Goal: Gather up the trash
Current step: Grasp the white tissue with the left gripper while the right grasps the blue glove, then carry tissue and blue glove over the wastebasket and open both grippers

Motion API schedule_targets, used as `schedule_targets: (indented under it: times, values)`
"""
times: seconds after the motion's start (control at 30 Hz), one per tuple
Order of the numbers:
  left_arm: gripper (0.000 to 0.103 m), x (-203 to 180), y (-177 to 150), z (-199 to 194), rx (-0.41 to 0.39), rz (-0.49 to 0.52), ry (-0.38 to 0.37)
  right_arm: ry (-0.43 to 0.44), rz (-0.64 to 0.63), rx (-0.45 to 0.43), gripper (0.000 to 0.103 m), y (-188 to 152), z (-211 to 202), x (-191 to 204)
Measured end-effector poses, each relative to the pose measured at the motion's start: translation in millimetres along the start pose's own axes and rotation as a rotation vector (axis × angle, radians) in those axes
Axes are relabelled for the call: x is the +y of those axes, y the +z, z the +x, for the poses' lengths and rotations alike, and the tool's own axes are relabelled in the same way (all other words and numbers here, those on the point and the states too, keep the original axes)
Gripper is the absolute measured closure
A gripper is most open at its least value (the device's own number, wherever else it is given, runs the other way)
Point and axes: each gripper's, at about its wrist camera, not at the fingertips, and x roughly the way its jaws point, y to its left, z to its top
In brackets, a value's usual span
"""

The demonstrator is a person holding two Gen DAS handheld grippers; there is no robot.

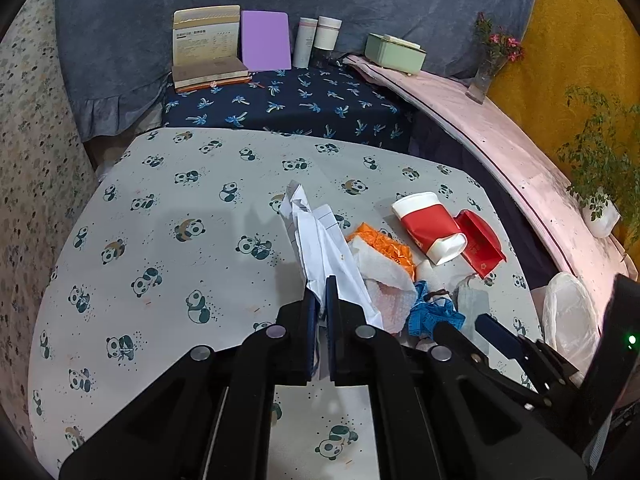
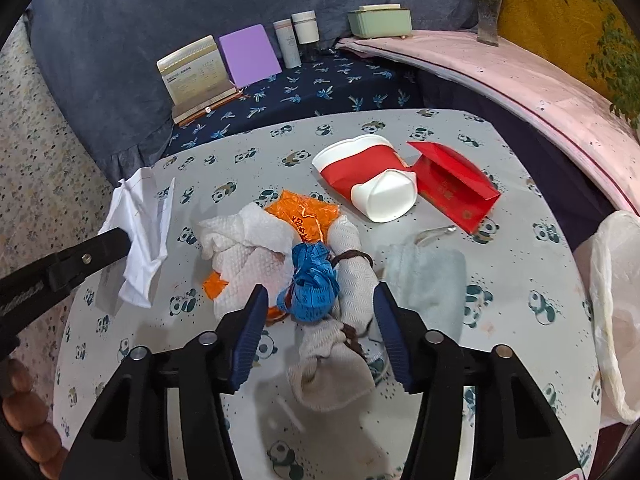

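Observation:
My left gripper point(image 1: 320, 290) is shut on a crumpled white paper point(image 1: 320, 236) and holds it above the panda-print table point(image 1: 160, 220); it also shows in the right wrist view point(image 2: 138, 236). My right gripper point(image 2: 320, 300) is open, its fingers on either side of a blue crumpled wrapper point(image 2: 312, 284) and a beige cloth tied with a brown band point(image 2: 352, 280). Beside them lie a white paper towel point(image 2: 248, 248), an orange wrapper point(image 2: 308, 216), a crushed red-and-white paper cup point(image 2: 368, 180) and a red box point(image 2: 452, 180).
A white plastic bag point(image 2: 616, 300) hangs open at the table's right edge. A pale blue cloth point(image 2: 428, 276) lies on the table. Behind stand books point(image 1: 208, 48), a purple notebook point(image 1: 266, 40), bottles point(image 1: 316, 40) and a green box point(image 1: 394, 52). A pink ledge point(image 1: 520, 152) curves along the right.

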Motion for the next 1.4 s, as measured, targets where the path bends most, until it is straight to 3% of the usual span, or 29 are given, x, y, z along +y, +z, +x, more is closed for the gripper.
schedule_targets:
  times: [0.1, 0.17, 0.27, 0.7, 1.4]
  values:
    - [0.099, 2, -1, 2, 0.005, -0.001, 0.002, 0.006, 0.002, 0.020, 0.062, 1, 11, 1]
    - [0.099, 3, -2, 3, 0.009, -0.002, -0.001, 0.011, 0.001, 0.038, 0.079, 0, 17, 1]
    - [0.099, 2, -4, 4, 0.014, 0.000, -0.003, 0.018, 0.001, 0.040, 0.084, -1, 18, 1]
    - [0.099, -41, -9, -13, -0.007, 0.071, -0.059, -0.003, 0.055, -0.095, 0.086, 5, -45, -28]
    - [0.099, -206, -45, -39, -0.019, 0.343, -0.220, -0.167, 0.265, -0.255, 0.086, -35, -145, -160]
